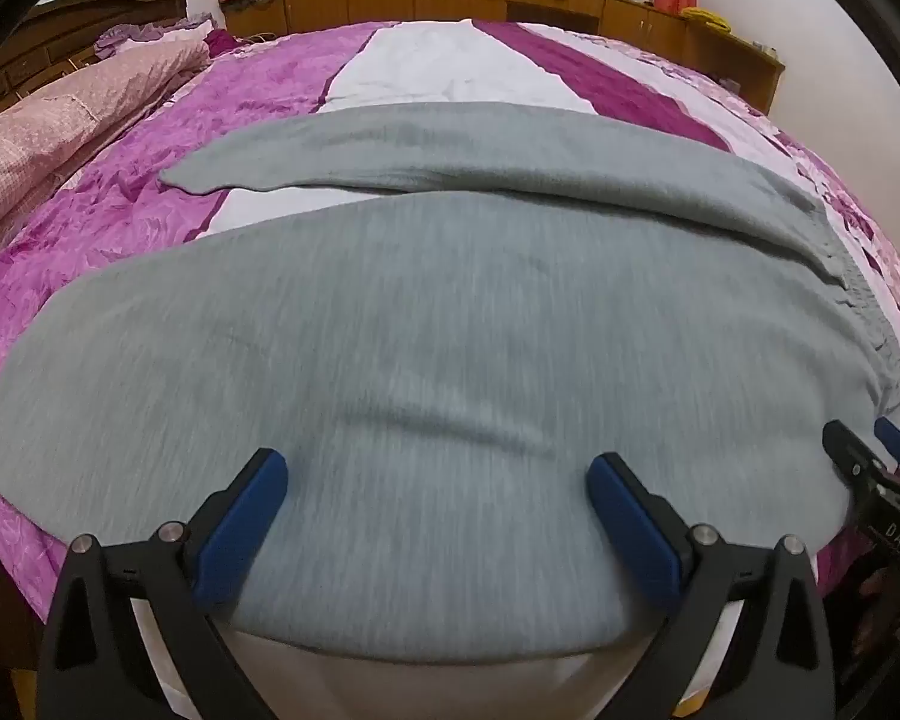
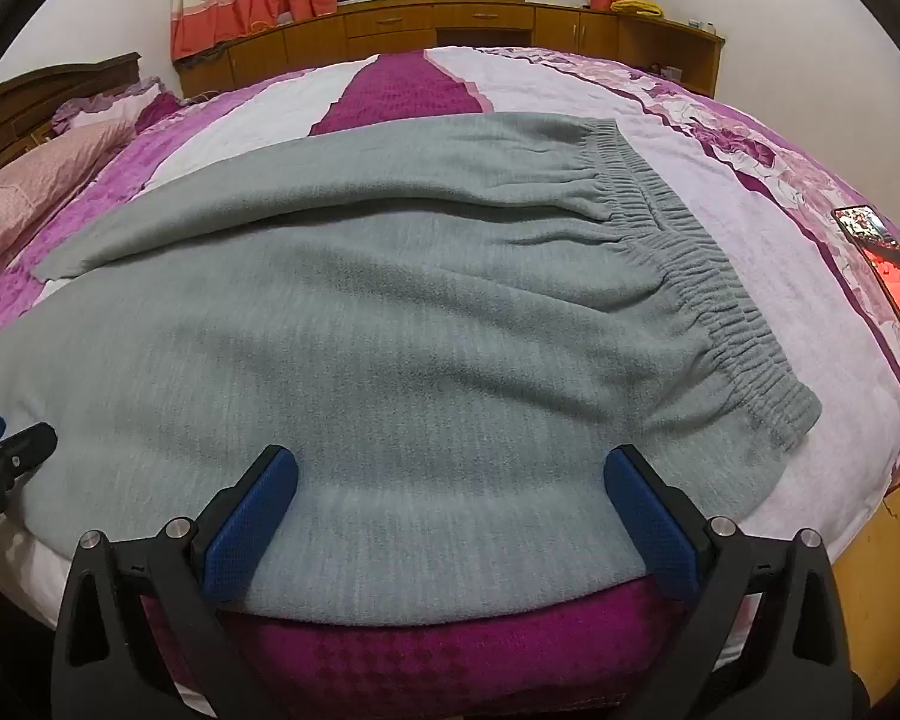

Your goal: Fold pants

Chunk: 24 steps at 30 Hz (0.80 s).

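Grey pants (image 1: 438, 312) lie flat across the bed, both legs spread out to the left, the gathered elastic waistband (image 2: 708, 276) at the right. The near leg reaches the bed's front edge. My left gripper (image 1: 438, 480) is open, its blue pads (image 1: 246, 516) just above the near edge of the near leg. My right gripper (image 2: 450, 474) is open over the near edge of the pants (image 2: 390, 324), close to the waistband. The right gripper also shows at the right edge of the left wrist view (image 1: 876, 450).
The bed has a purple, white and floral cover (image 2: 402, 84). A phone with a red screen (image 2: 888, 270) lies on the bed right of the waistband. Pink pillows (image 1: 60, 132) sit at the far left. Wooden cabinets (image 2: 450, 24) stand behind the bed.
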Each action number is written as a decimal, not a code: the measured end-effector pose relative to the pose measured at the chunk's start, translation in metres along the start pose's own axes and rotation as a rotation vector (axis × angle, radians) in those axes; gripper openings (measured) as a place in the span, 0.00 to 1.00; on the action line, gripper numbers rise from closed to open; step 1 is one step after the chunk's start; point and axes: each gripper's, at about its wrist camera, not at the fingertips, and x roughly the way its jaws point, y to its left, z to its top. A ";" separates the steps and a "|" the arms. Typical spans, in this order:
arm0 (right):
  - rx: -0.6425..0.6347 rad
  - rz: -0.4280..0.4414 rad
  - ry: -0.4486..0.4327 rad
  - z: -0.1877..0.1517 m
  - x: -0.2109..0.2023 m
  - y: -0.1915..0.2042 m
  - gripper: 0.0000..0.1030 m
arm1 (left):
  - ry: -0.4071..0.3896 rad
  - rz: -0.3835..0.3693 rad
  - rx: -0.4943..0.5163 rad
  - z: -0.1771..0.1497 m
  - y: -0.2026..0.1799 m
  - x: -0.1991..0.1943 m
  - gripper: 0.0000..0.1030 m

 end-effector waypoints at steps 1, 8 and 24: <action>0.002 0.002 0.001 0.000 0.000 0.000 0.97 | -0.010 -0.004 0.003 -0.001 0.001 -0.001 1.00; 0.001 0.001 0.006 0.000 0.000 0.000 0.97 | -0.010 0.008 0.011 -0.003 0.001 -0.003 1.00; -0.001 -0.001 0.006 0.000 0.001 0.000 0.97 | -0.009 0.013 0.012 -0.002 -0.001 -0.003 1.00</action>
